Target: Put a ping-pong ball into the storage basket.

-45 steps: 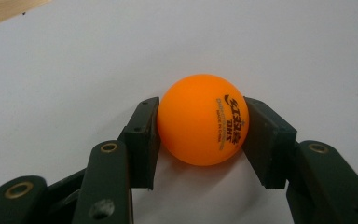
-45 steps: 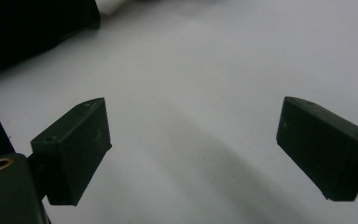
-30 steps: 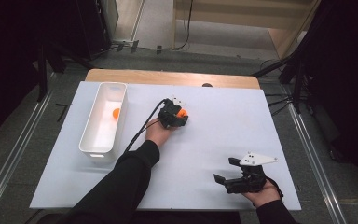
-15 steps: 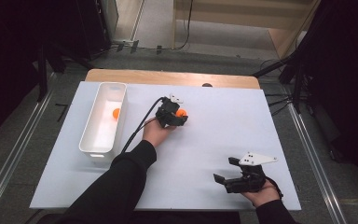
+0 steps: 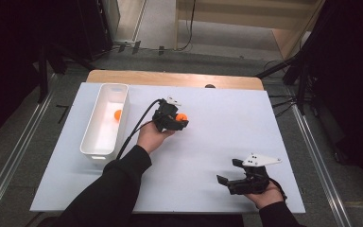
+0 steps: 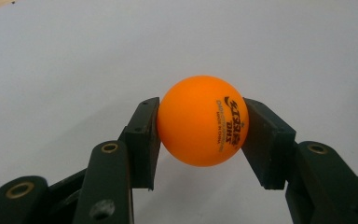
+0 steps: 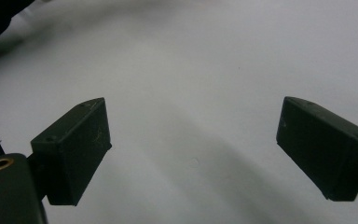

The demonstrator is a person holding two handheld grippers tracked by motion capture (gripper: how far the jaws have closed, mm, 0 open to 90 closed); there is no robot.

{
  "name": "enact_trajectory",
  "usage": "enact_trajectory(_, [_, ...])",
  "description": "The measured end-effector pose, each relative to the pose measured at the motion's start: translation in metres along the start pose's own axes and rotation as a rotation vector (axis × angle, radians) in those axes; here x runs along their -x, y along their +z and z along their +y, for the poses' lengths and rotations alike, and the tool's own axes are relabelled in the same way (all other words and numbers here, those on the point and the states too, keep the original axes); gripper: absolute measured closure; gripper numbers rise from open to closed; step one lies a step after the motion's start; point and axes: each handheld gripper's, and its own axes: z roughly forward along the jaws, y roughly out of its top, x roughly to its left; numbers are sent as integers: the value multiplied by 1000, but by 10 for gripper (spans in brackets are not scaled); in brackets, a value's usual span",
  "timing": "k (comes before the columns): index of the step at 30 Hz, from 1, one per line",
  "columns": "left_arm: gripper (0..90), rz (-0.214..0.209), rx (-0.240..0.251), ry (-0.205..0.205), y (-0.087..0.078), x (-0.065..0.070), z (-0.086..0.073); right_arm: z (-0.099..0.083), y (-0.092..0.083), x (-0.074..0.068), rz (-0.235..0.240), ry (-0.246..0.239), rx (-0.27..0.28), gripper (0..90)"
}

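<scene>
An orange ping-pong ball with dark print sits pinched between the two black pads of my left gripper. In the high view that left gripper hovers over the middle of the white table, the ball showing at its tip. A second orange ball lies inside the white bin to the left. My right gripper rests near the front right of the table, jaws wide apart. Its pads have nothing but bare table between them.
The long white bin stands along the table's left side. A wooden strip runs along the far edge. The left gripper's cable trails back past the bin's right wall.
My left gripper has risen and drifted slightly toward the bin with the ball still in it. The right gripper has stayed where it was.
</scene>
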Motion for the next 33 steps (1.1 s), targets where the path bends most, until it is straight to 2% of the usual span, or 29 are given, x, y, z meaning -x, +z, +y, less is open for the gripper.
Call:
enact_trajectory(7, [507,-37,4,12,-14,5,-3,0,1,1,-7,7,-8,85])
enact_trajectory(14, [507,-49,3,16,-25,8,-6,0,1,2,-11,9,-5,85])
enact_trajectory(15, [507,-47,1,26,-26,8,-6,0,1,2,-11,10,-5,85])
enact_trajectory(23, [507,-56,-4,7,-34,5,-8,0,1,2,-12,17,-10,85])
enact_trajectory(28, [507,-68,-10,-9,-42,2,-8,-1,0,1,-19,1,-10,85])
enact_trajectory(33, [507,-80,-7,-5,-49,3,-8,-1,0,-1,-22,-1,-12,85])
